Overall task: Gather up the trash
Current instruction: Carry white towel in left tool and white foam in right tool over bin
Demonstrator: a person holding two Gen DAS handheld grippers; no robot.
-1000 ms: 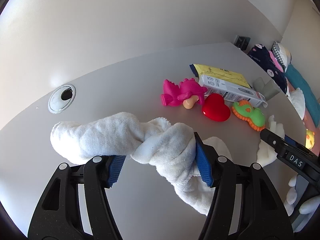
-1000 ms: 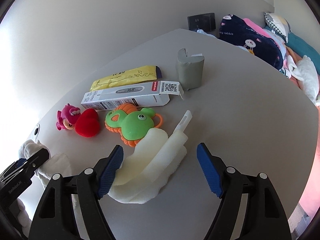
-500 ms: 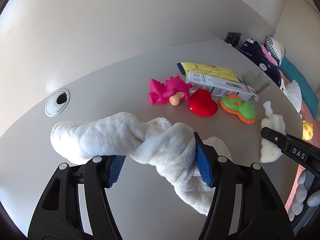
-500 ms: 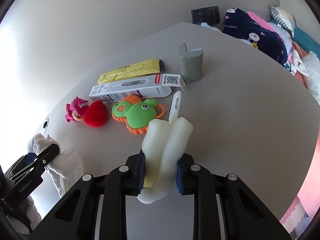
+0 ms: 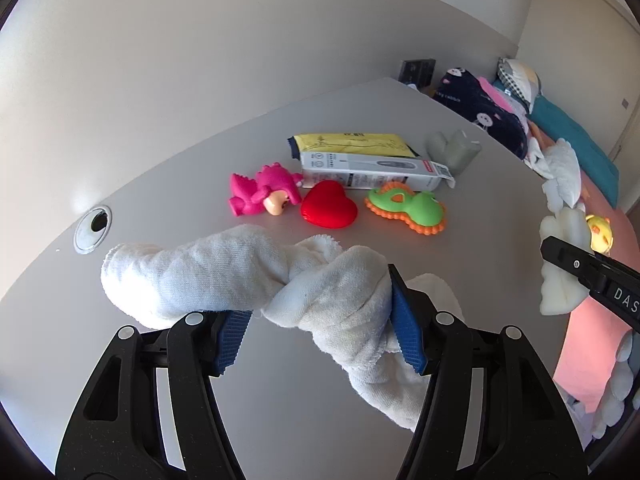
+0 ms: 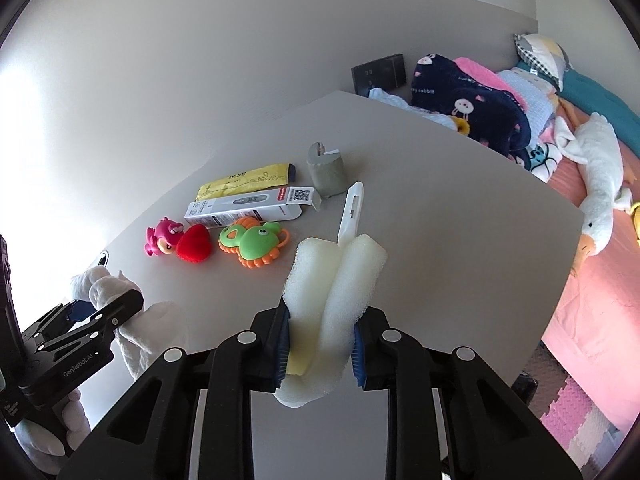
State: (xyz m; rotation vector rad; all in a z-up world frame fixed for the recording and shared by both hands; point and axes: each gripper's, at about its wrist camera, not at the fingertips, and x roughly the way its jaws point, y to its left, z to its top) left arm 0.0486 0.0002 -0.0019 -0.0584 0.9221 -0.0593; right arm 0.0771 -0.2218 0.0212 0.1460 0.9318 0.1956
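Both hands loaded, lifting off the table (image 6: 460,200).
My left gripper (image 5: 320,320) clamps the white cloth (image 5: 248,268), my right gripper (image 6: 320,340) squeezes the sponge brush (image 6: 336,268); next I need a bin, none visible.

Worktop (image 6: 460,216): carries a row – dinosaur toy (image 5: 264,194), heart toy (image 5: 329,209), frog teether (image 5: 412,209), left to right in the left wrist view.
Behind the row: long box (image 5: 372,170), flat packet (image 5: 352,144) behind it, folded holder (image 5: 452,150) at their right end.
Bed (image 6: 592,184): beyond the worktop's right edge – bedding piled on it.
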